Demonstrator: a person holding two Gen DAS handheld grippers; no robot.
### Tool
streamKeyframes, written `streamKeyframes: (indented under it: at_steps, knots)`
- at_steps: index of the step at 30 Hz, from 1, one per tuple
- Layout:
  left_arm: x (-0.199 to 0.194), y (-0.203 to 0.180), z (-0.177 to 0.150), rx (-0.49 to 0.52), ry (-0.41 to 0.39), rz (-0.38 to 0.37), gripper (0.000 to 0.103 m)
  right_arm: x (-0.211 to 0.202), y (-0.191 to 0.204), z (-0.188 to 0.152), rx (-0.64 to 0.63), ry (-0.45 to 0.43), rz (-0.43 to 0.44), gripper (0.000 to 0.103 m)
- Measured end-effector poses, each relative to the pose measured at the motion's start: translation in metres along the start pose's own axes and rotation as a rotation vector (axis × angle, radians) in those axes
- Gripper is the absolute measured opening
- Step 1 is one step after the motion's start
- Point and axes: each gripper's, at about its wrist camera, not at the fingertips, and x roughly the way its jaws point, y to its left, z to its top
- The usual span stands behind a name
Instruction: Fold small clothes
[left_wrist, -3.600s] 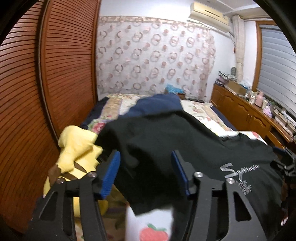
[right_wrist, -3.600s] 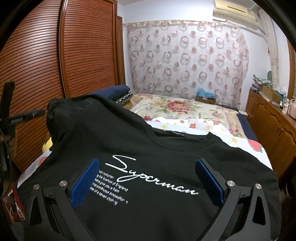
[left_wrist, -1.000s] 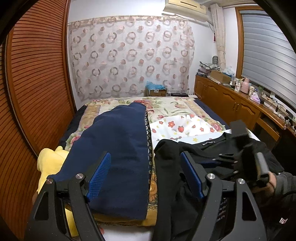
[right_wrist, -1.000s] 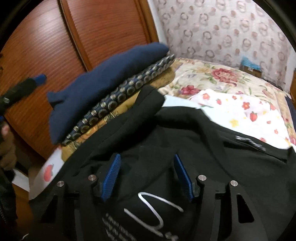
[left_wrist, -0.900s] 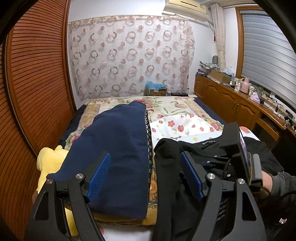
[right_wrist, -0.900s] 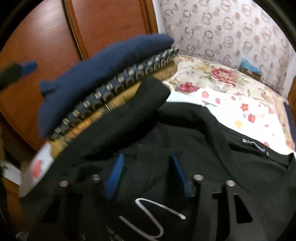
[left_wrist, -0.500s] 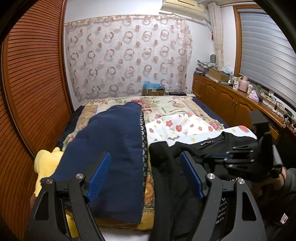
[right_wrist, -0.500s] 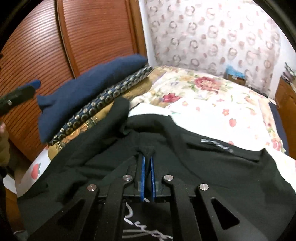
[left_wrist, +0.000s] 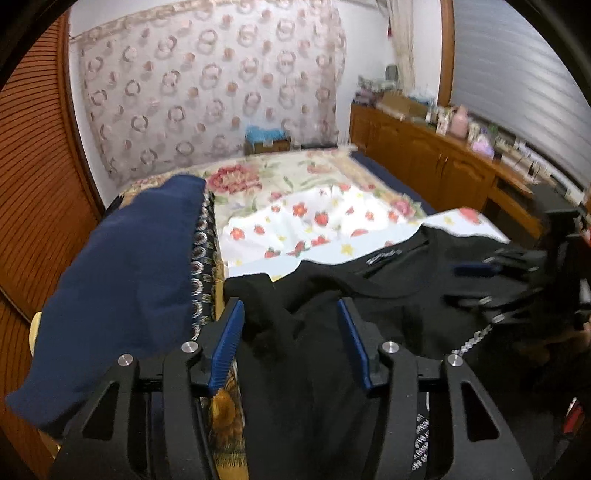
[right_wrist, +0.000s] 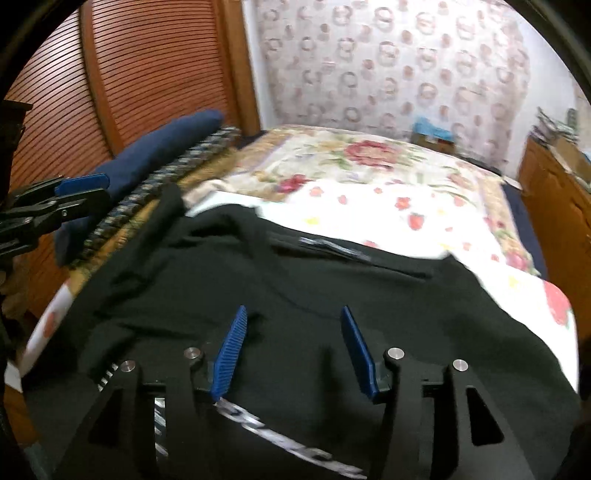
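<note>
Since half a second ago the right claw (right_wrist: 291, 347) has let go of the fabric fold and now stands spread above the black T-shirt (right_wrist: 295, 295). The shirt lies rumpled on the bed (left_wrist: 314, 173), over the strawberry-print sheet (left_wrist: 306, 225). The left claw (left_wrist: 291, 343), also spread and holding nothing, hovers level over the shirt's left sleeve beside a folded navy garment (left_wrist: 129, 280).

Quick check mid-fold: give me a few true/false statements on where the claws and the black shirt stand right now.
1. The right claw is open. True.
2. The left claw is shut on the black T-shirt. False: it is open, with a bunched shirt fold between its fingers.
3. The shirt's neckline points toward the strawberry-print sheet. True.
4. The navy folded cloth lies on top of the shirt. False: it lies beside it, toward the wooden doors.
</note>
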Motion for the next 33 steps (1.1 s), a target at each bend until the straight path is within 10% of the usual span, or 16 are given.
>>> streamKeyframes:
  at_steps: [11,14,21,33]
  knots:
    - [0.055,-0.003,0.001,0.085,0.178,0.128,0.040,-0.008,-0.013,-0.021,0.058,0.049,-0.086,0.055]
    - [0.056,-0.001,0.000,0.104,0.191,0.134,0.004,-0.009,-0.009,-0.020,0.052,0.051,-0.087,0.055]
    - [-0.008,0.046,0.026,0.029,0.029,0.177,0.004,-0.015,-0.026,-0.024,0.057,0.044,-0.064,0.055]
    - [-0.009,0.067,0.021,0.005,0.030,0.137,0.012,-0.005,-0.034,-0.021,0.046,0.047,-0.075,0.055]
